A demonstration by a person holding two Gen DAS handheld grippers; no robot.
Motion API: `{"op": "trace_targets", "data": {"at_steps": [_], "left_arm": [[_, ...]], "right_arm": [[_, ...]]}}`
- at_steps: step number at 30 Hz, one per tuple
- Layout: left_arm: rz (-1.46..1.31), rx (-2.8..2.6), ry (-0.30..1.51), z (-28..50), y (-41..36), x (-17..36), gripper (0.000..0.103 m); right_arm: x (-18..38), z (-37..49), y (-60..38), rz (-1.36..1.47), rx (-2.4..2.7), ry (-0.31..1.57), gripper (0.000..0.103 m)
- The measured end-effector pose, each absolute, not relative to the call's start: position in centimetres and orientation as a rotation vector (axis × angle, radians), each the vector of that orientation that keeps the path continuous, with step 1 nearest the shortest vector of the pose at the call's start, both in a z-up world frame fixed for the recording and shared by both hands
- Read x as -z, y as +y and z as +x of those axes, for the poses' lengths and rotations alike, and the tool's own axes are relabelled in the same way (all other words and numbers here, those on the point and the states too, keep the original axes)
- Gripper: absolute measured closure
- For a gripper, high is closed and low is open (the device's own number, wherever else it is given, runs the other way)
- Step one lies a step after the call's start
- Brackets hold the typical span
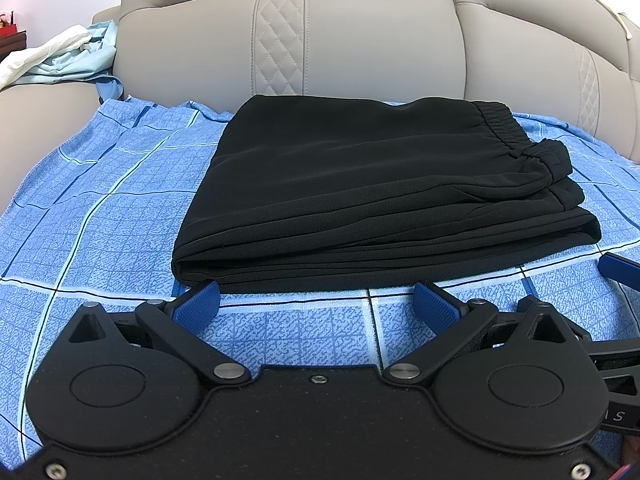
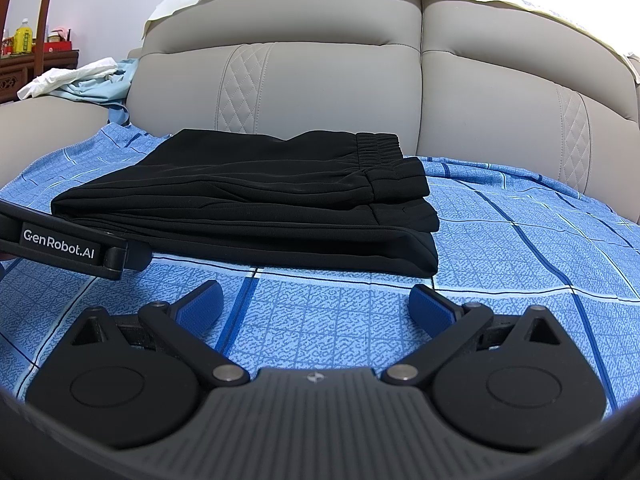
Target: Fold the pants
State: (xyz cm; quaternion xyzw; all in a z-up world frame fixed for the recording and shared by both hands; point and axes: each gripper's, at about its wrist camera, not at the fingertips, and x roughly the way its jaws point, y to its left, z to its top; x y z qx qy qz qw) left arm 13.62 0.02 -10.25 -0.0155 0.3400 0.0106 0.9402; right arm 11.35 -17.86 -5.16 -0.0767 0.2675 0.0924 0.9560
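Note:
The black pants (image 1: pixel 376 196) lie folded in a compact stack on the blue checked cloth (image 1: pixel 100 208), elastic waistband (image 1: pixel 516 128) on top at the right. My left gripper (image 1: pixel 316 294) is open and empty just in front of the stack's near edge. My right gripper (image 2: pixel 316 296) is open and empty, in front of the stack's right end (image 2: pixel 256 200). A blue pad of the right gripper (image 1: pixel 620 270) shows at the right edge of the left wrist view. The left gripper's body (image 2: pixel 64 244) shows at the left of the right wrist view.
The cloth (image 2: pixel 520 240) covers a grey sofa seat, with the backrest (image 1: pixel 360 40) just behind the pants. Light blue and white clothes (image 1: pixel 60 60) lie on the left armrest. A dark cabinet with a yellow bottle (image 2: pixel 23 38) stands far left.

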Motion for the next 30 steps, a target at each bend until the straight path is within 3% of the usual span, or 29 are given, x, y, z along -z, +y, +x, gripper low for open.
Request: {"op": "trace_targets", "data": {"at_steps": [30], "left_arm": [[-0.031, -0.024, 0.687, 13.64, -0.06, 10.14, 0.0]], "right_arm": [[5.18, 11.32, -17.87, -0.156, -0.188, 0.542, 0.0]]}}
